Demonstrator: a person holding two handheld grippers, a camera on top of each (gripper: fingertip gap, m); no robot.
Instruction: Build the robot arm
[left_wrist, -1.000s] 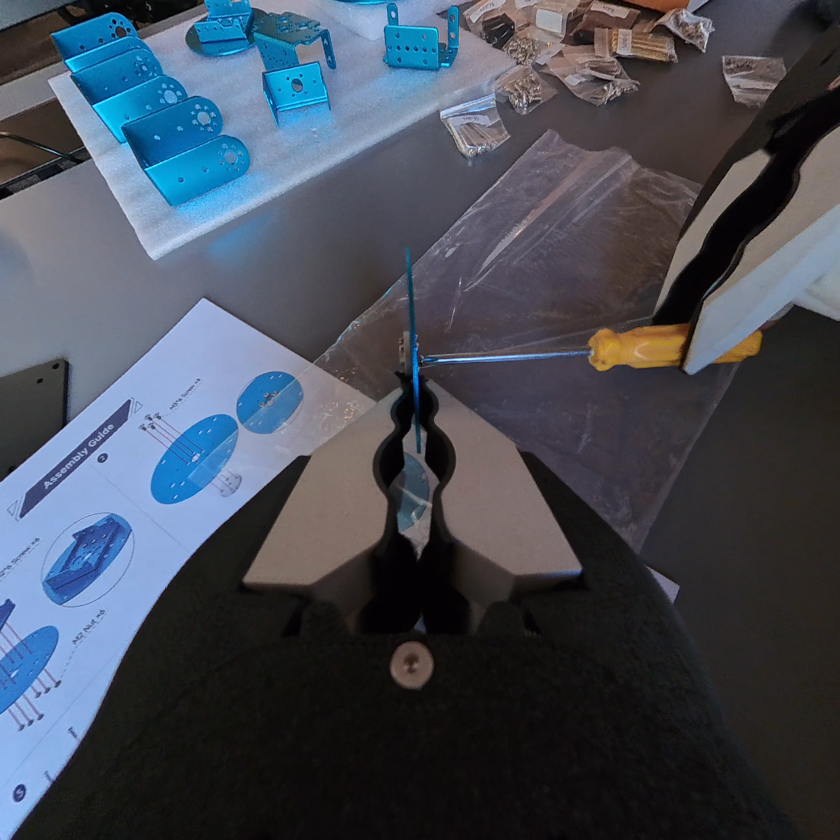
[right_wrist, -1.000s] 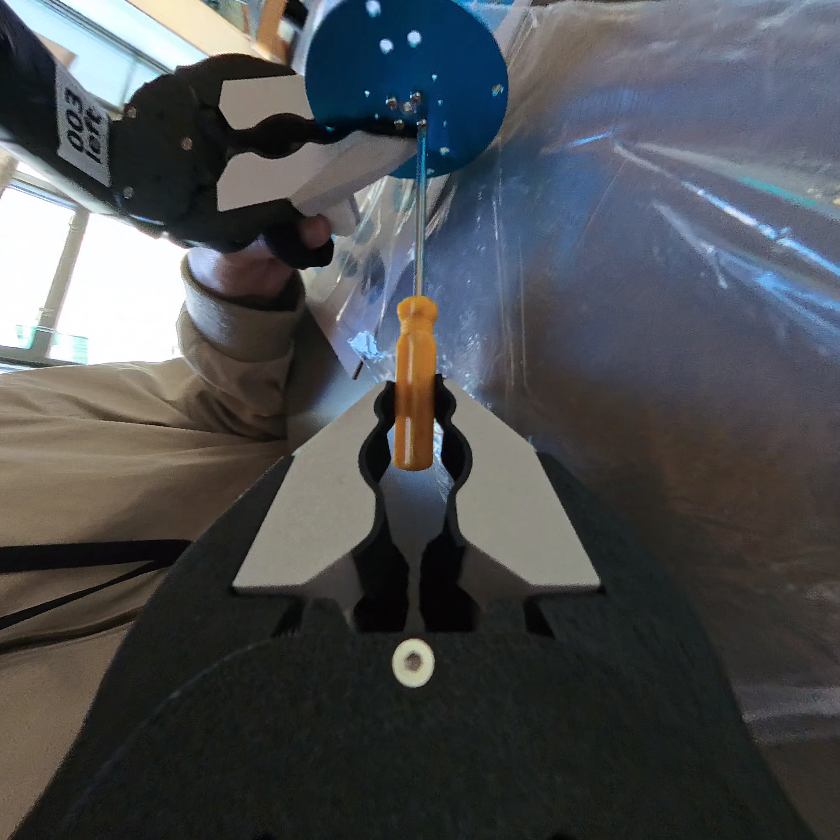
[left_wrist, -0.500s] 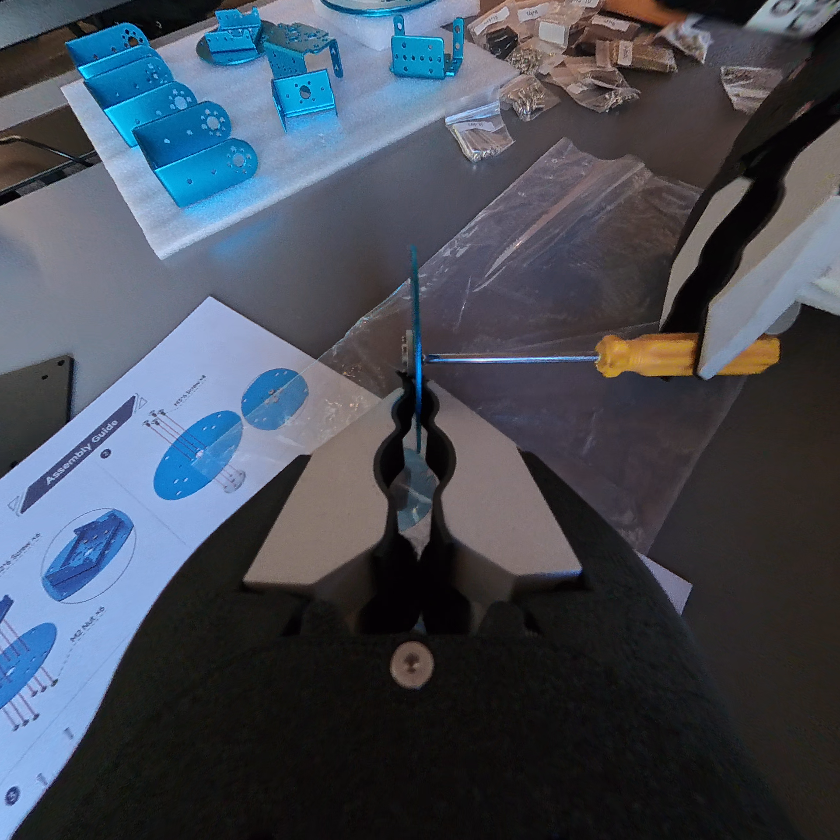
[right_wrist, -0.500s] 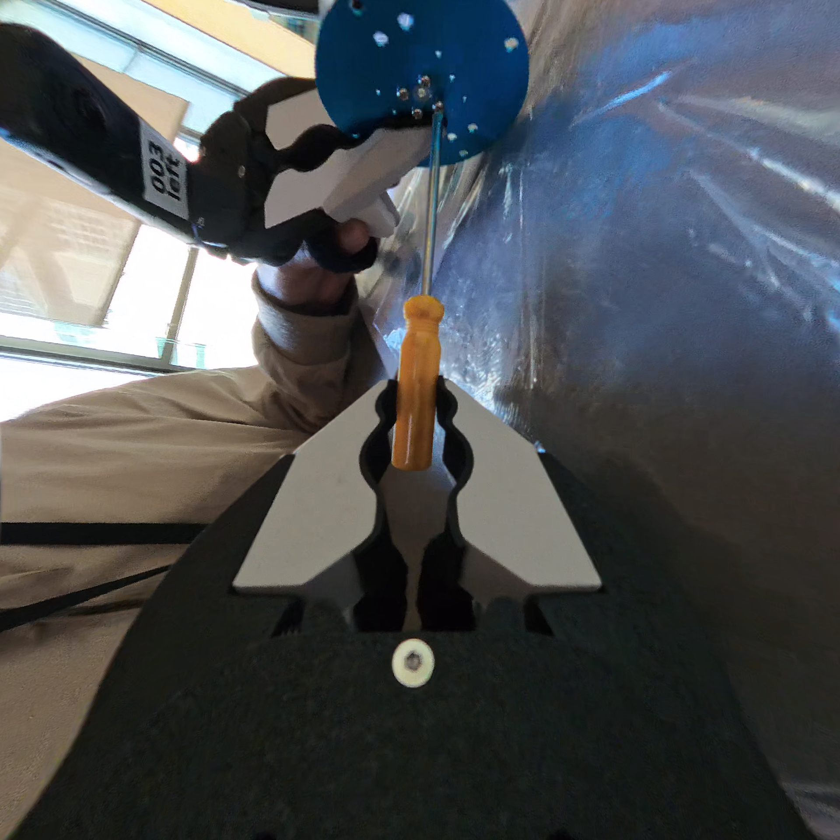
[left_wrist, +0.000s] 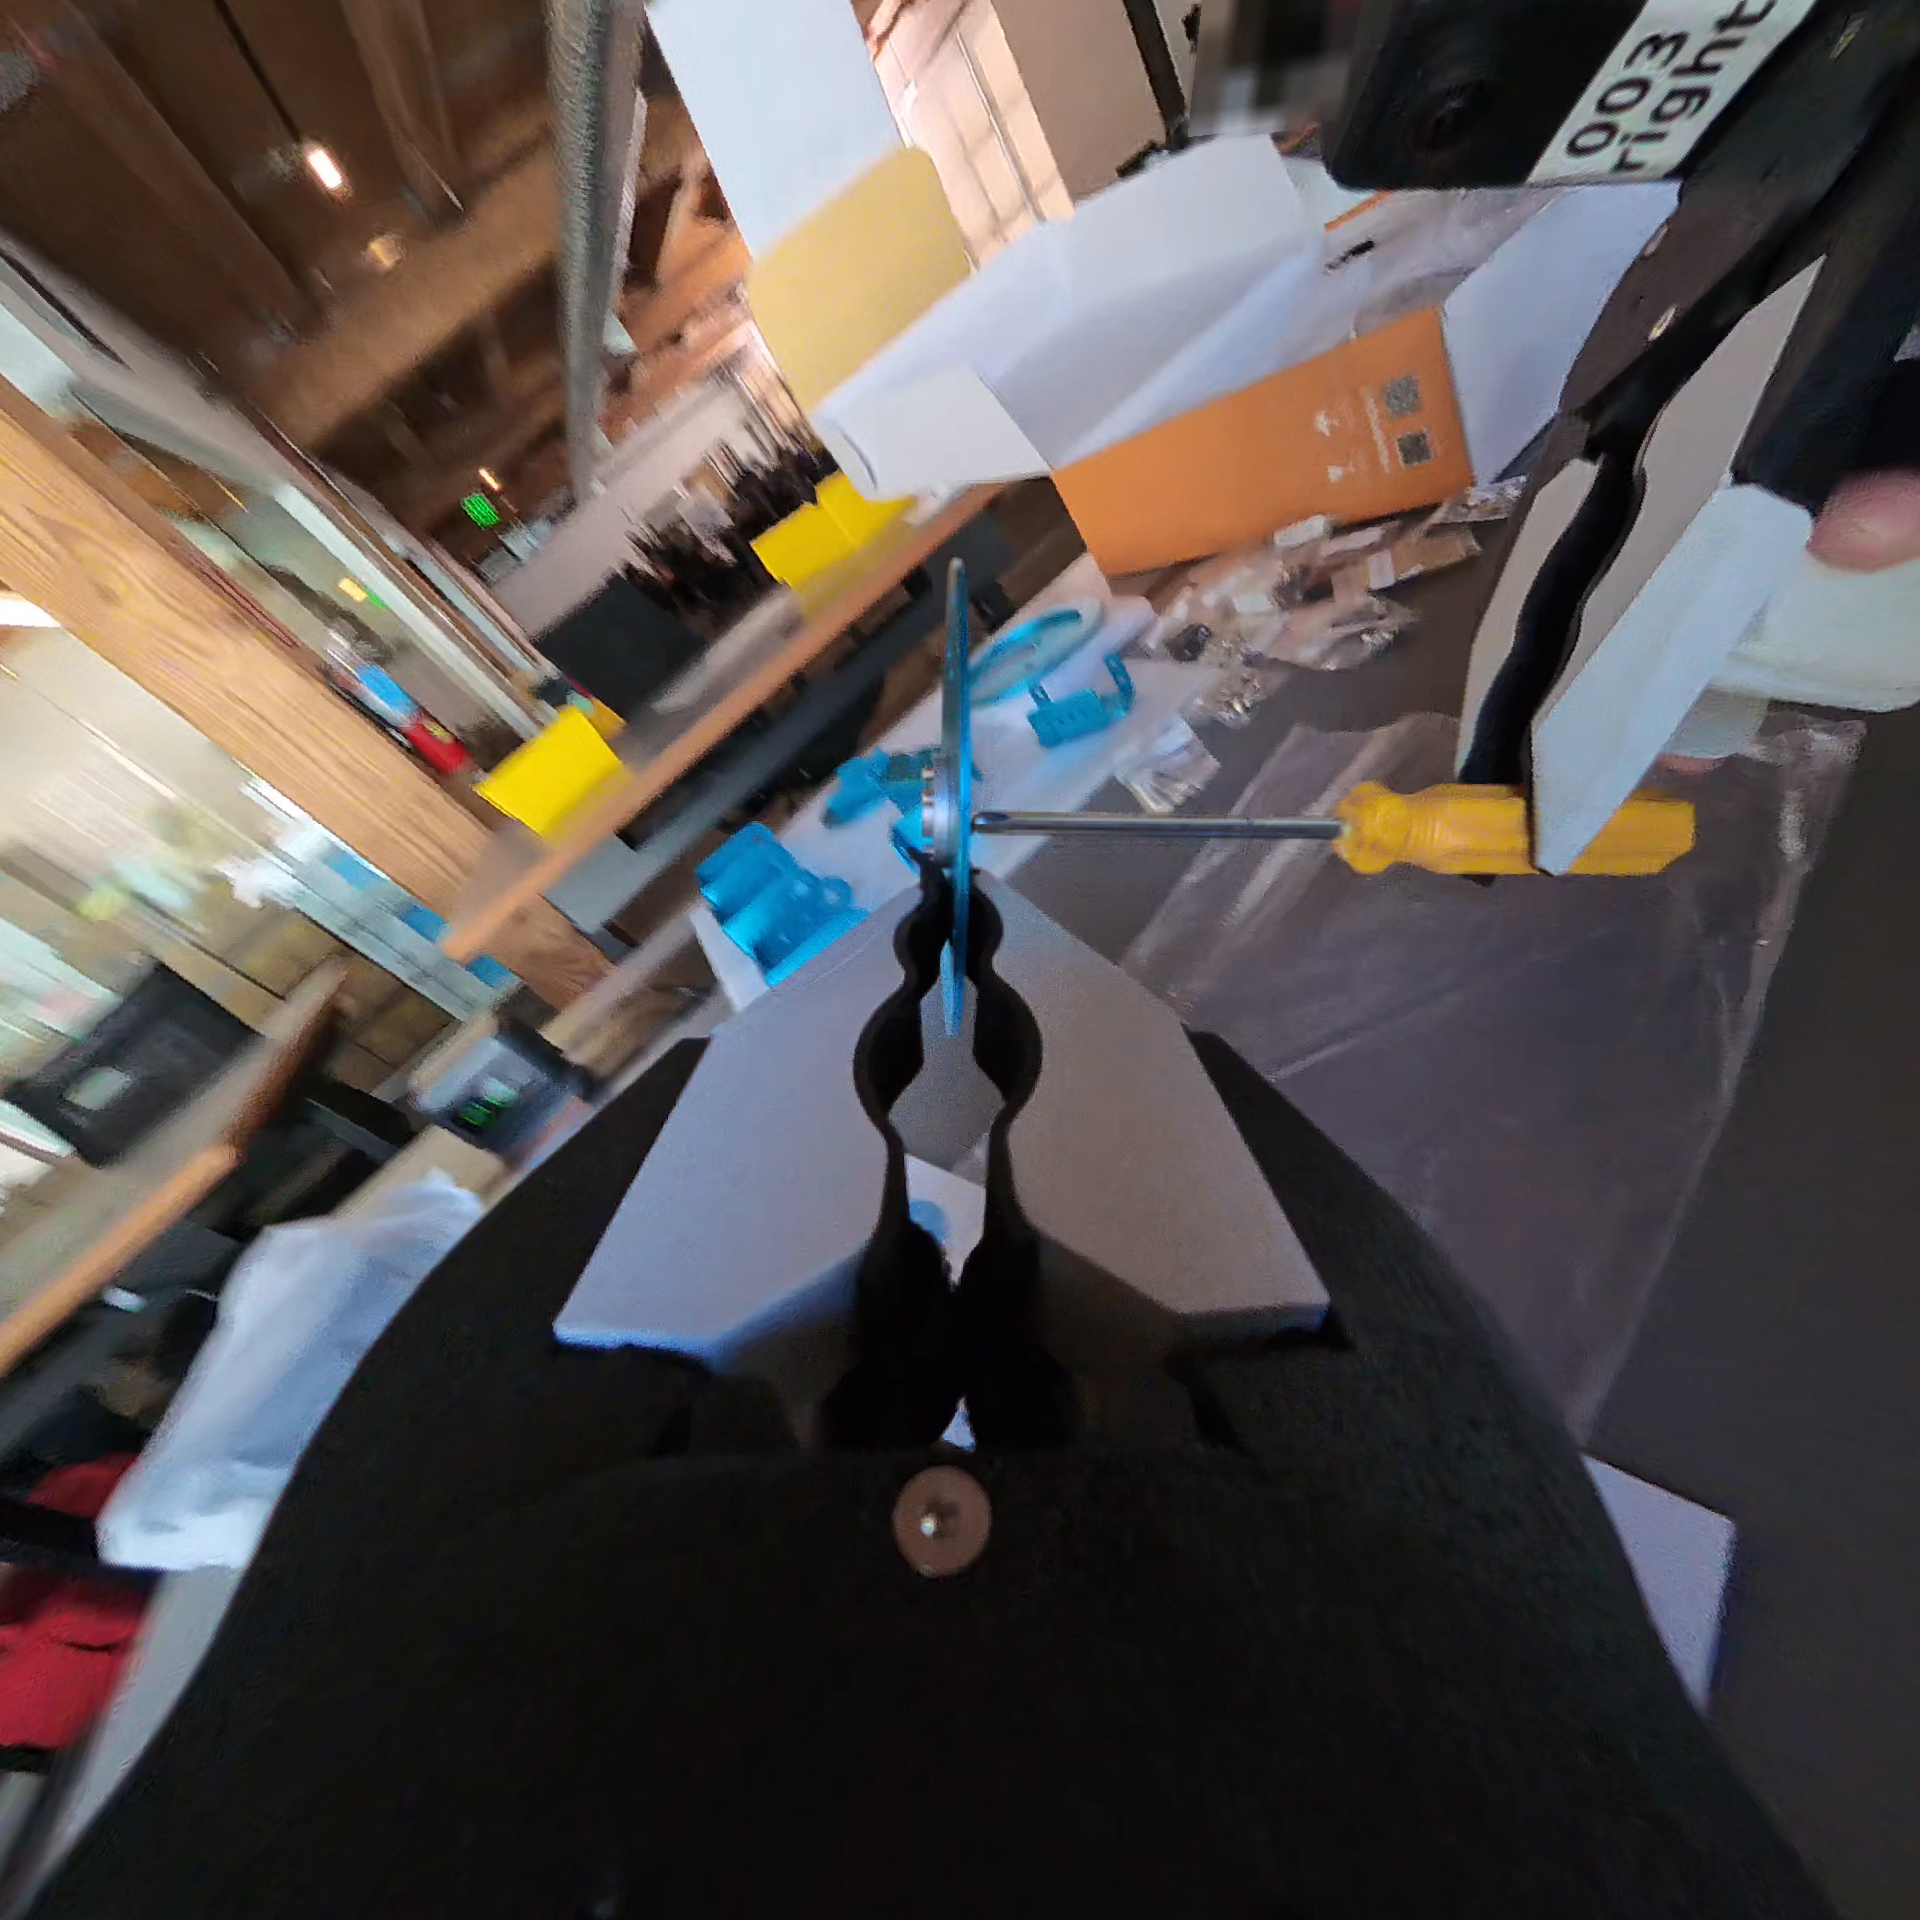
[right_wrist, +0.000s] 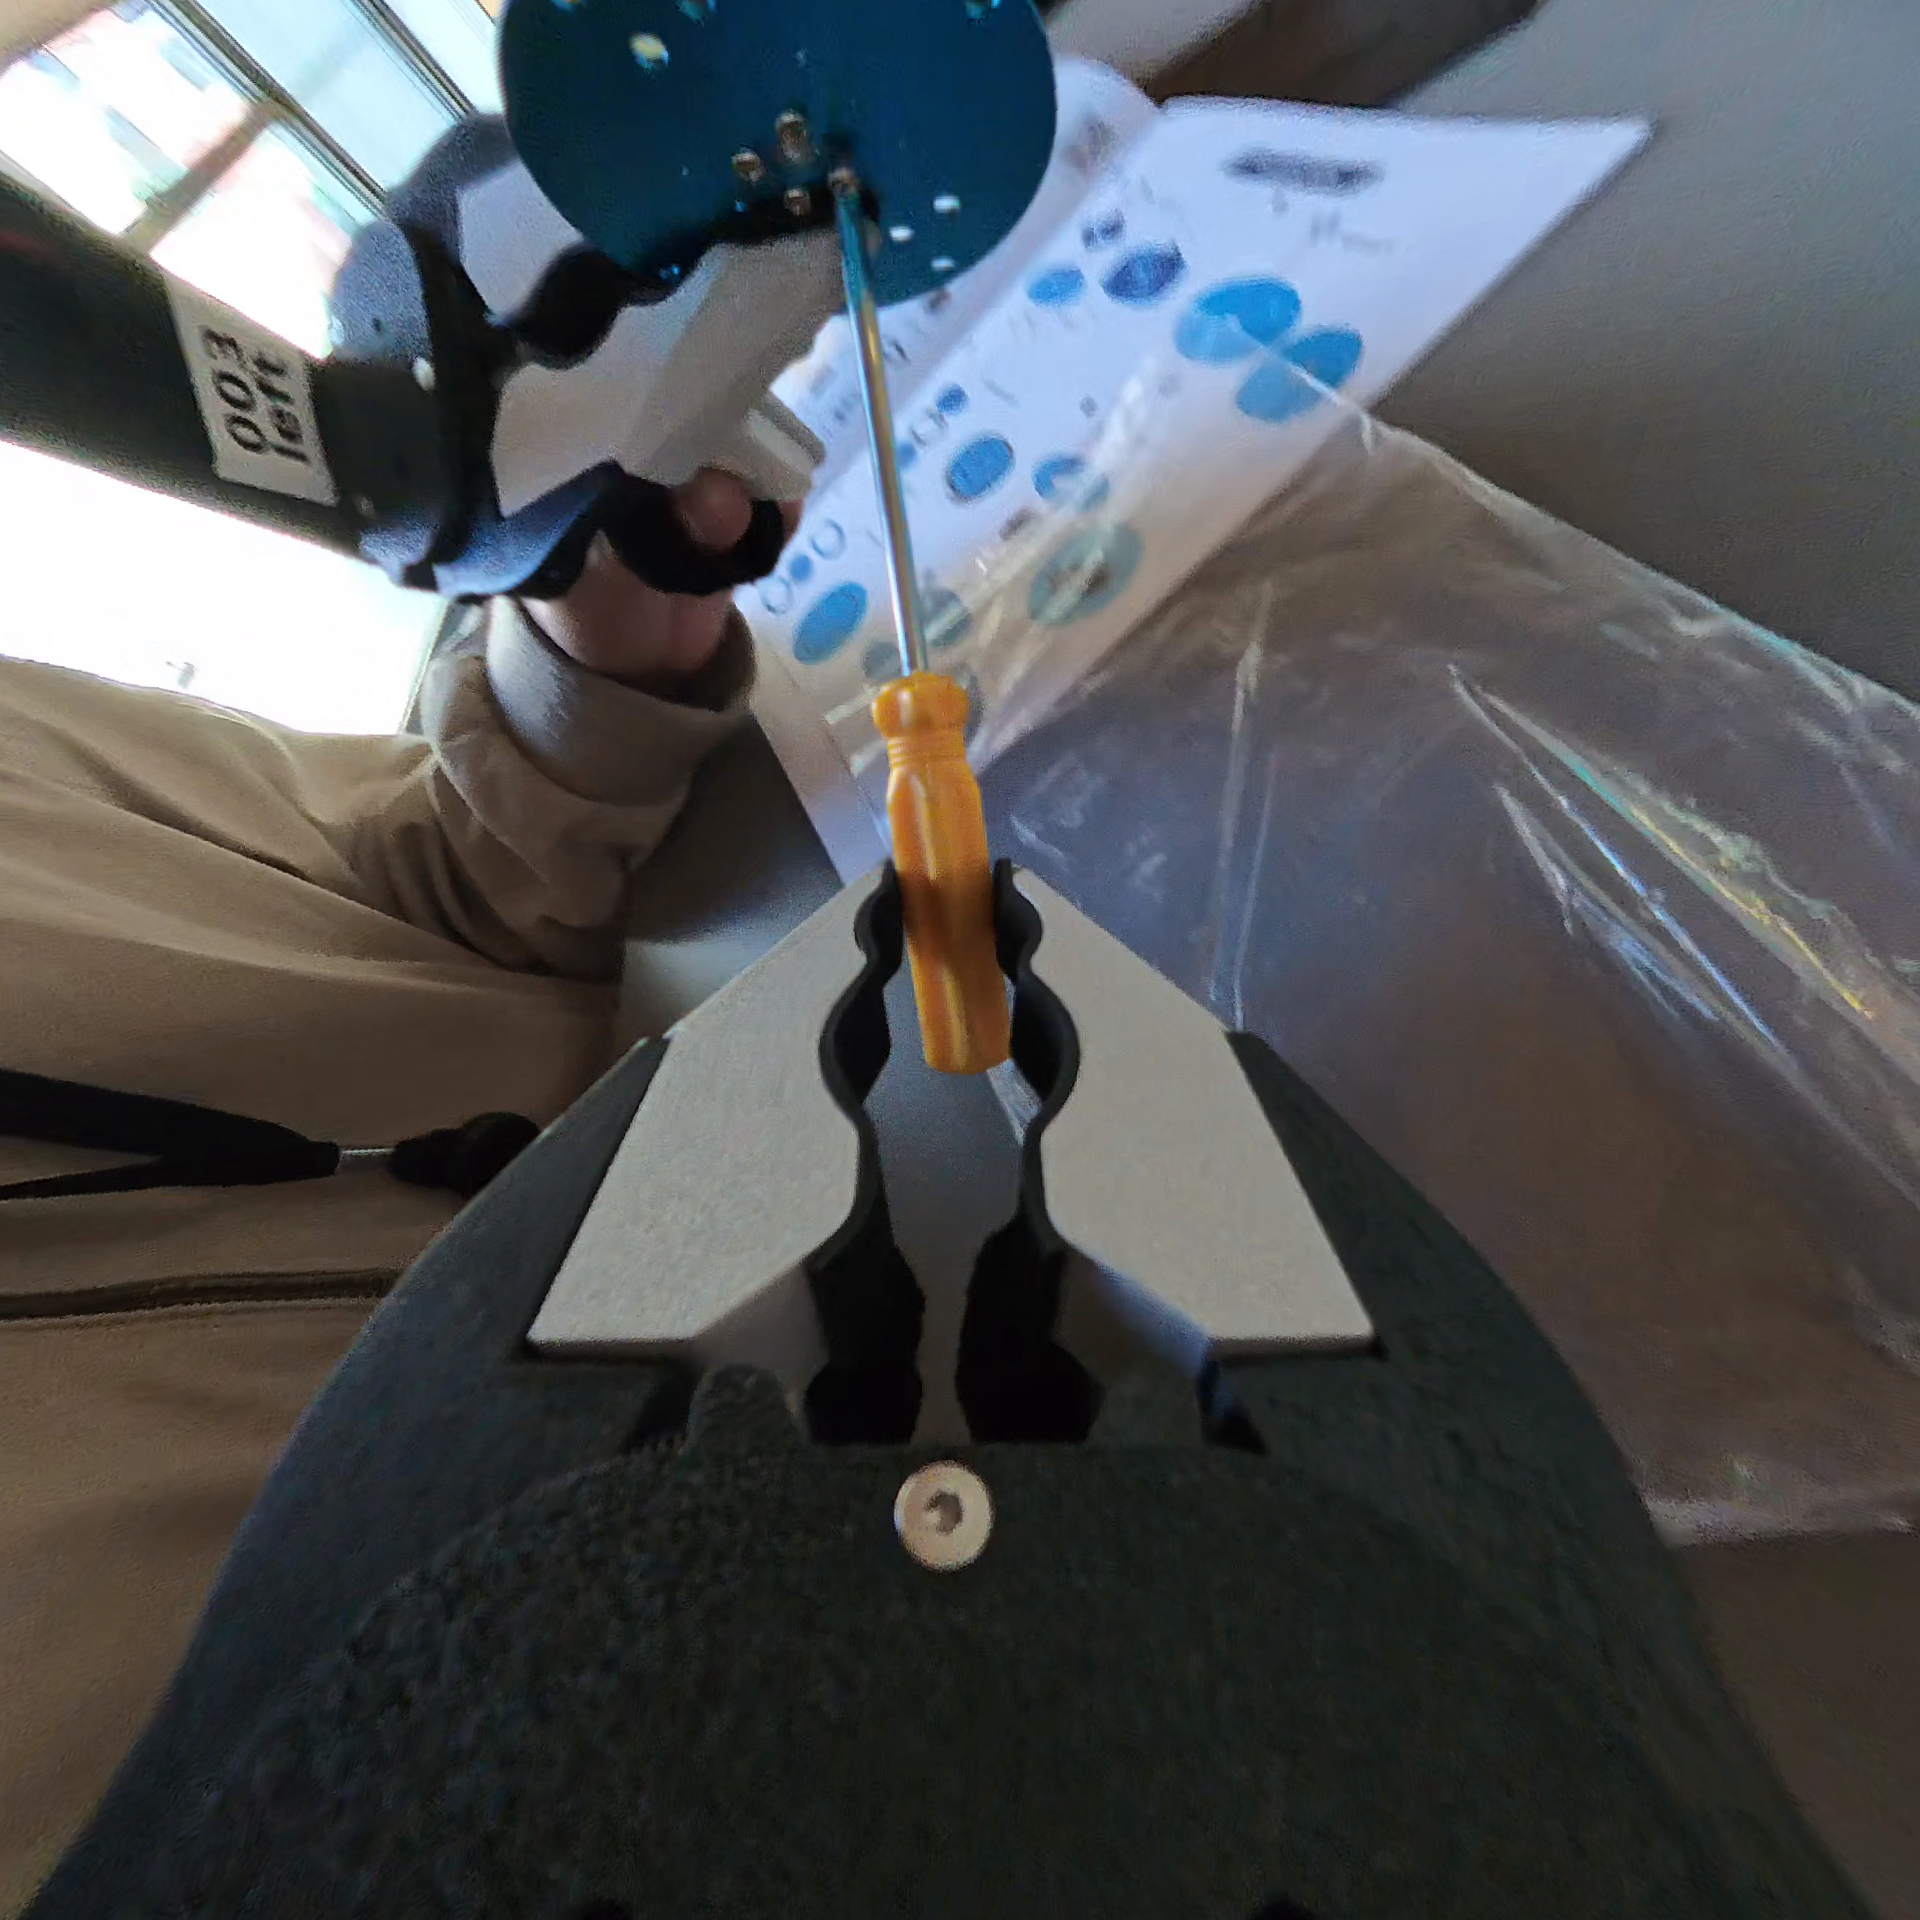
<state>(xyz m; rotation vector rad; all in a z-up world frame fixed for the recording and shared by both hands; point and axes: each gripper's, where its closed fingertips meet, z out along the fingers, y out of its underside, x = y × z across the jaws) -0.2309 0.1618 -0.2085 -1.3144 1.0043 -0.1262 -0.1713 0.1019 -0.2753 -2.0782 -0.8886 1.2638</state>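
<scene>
My left gripper (left_wrist: 951, 914) is shut on a round blue metal disc (left_wrist: 956, 748), held edge-on and upright. The right wrist view shows the disc's face (right_wrist: 769, 125) with several small screws near its middle. My right gripper (right_wrist: 945, 894) is shut on the orange handle of a screwdriver (right_wrist: 940, 873). The screwdriver's steel shaft (right_wrist: 878, 416) reaches to the disc and its tip rests on one of the screws. In the left wrist view the screwdriver (left_wrist: 1455, 826) lies level, coming in from the right, with the right gripper (left_wrist: 1621, 665) above it.
A clear plastic bag (right_wrist: 1455, 831) and a printed instruction sheet (right_wrist: 1195, 343) lie on the dark table. Blue metal brackets (left_wrist: 769, 904) on white foam, small bags of screws (left_wrist: 1330, 613) and an orange-and-white box (left_wrist: 1268, 436) stand farther back. A person's sleeve (right_wrist: 312, 883) is at the left. One gripper's finger ends stand about 11 cm off the other's.
Both grippers have tilted and lifted together, so the left view now looks across the room instead of down at the table. The screwdriver tip stays on the disc's screw.
</scene>
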